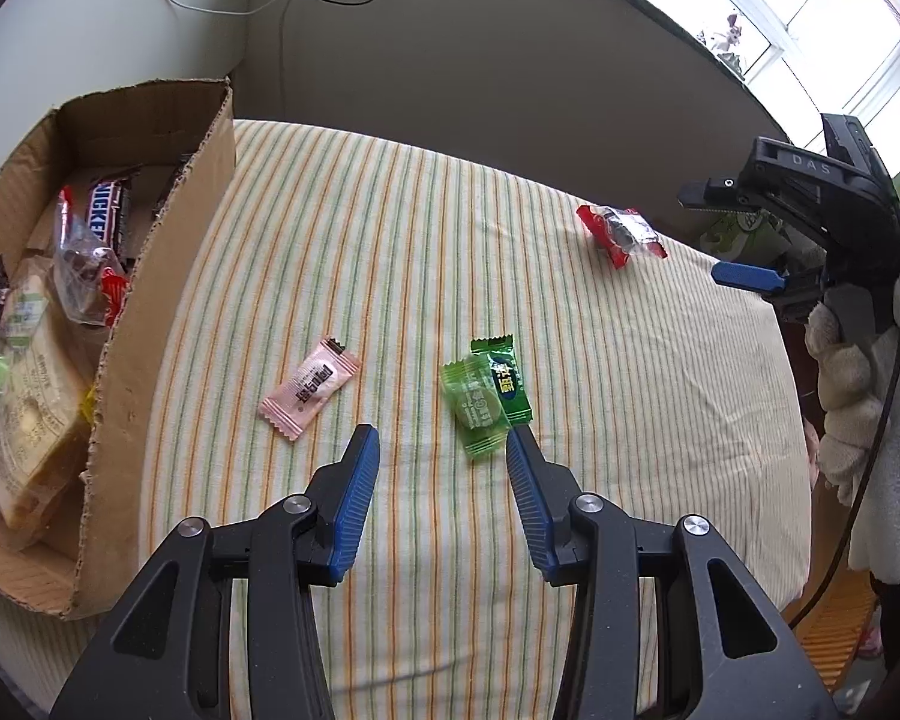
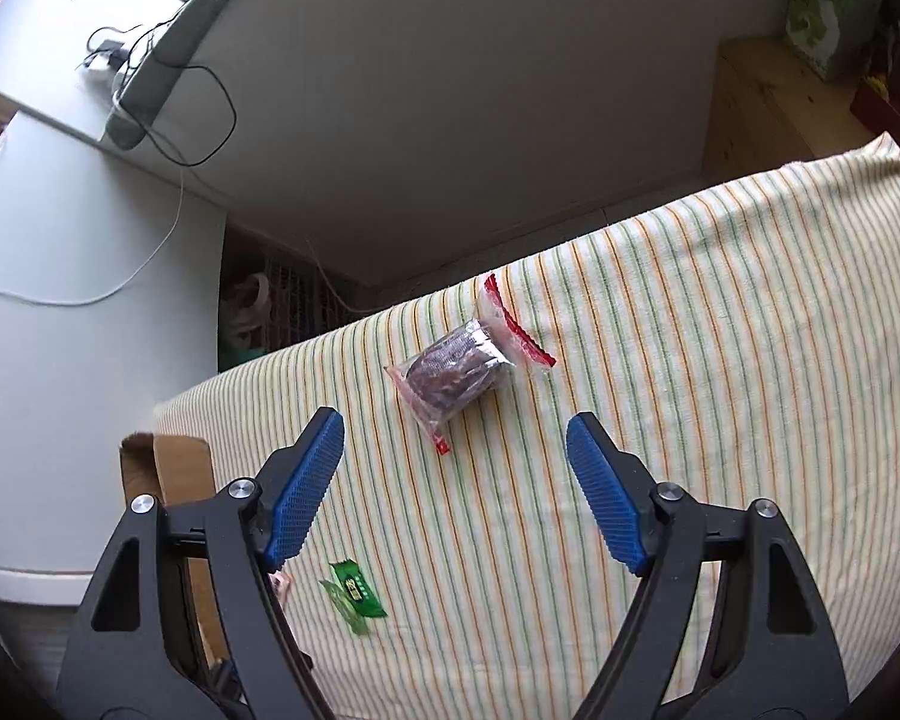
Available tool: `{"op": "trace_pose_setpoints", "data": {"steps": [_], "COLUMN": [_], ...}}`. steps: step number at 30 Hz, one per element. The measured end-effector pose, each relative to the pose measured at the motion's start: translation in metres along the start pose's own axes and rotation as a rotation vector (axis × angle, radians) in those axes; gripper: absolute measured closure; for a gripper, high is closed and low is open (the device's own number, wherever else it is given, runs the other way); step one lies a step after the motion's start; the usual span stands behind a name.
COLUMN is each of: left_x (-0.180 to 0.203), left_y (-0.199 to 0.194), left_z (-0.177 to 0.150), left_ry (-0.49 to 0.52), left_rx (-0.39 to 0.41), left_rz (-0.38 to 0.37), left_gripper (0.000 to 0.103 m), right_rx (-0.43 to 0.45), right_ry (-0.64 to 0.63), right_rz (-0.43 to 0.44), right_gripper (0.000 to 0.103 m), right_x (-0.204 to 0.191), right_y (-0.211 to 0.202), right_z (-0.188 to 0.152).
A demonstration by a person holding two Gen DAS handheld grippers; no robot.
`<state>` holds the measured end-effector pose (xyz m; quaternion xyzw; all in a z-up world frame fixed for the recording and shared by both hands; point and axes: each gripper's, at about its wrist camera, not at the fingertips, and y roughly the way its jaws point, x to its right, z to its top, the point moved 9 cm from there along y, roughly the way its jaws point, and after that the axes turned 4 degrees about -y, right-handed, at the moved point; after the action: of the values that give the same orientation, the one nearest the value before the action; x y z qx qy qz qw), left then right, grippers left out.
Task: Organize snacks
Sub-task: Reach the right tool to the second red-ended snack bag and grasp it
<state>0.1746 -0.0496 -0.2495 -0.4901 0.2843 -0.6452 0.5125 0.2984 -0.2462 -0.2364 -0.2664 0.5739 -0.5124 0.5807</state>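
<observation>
- Your cardboard box (image 1: 168, 276) at the left of the striped counter (image 1: 390, 228) already holds a good share of the snacks: a Snickers bar (image 1: 109, 210), a clear-wrapped piece and a wrapped bread slice (image 1: 30, 396) among others.
- Four wrapped pieces are left on the cloth, by my judgement: a pink candy (image 1: 309, 387), two green candies (image 1: 487, 395) overlapping each other, and a red-edged clear packet (image 2: 459, 369) further off.
- Your left tool (image 1: 444, 444) hangs over the cloth with its jaws partly apart and nothing between them; the pink candy lies just ahead to one side, the green pair at its other fingertip.
- Your right tool (image 2: 455, 444) stands wide apart and empty, aimed down at the red-edged packet, not touching it.
- So you are well along, with these last pieces to box.
</observation>
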Motion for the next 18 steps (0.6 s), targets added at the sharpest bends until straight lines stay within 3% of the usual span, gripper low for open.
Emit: {"op": "trace_pose_setpoints", "data": {"steps": [5, 18], "left_x": [-0.001, 0.001], "left_y": [0.007, 0.02], "left_z": [0.001, 0.005], "left_ry": [-0.013, -0.026], "left_rx": [-0.011, -0.04], "left_rz": [-0.013, -0.032], "left_gripper": [0.06, 0.061], "right_rx": [-0.019, -0.065], "right_ry": [0.095, 0.075], "right_rz": [0.01, -0.08], "right_gripper": [0.024, 0.024], "right_x": [0.003, 0.001], "right_y": [0.022, 0.059], "right_z": [0.009, 0.012]}}
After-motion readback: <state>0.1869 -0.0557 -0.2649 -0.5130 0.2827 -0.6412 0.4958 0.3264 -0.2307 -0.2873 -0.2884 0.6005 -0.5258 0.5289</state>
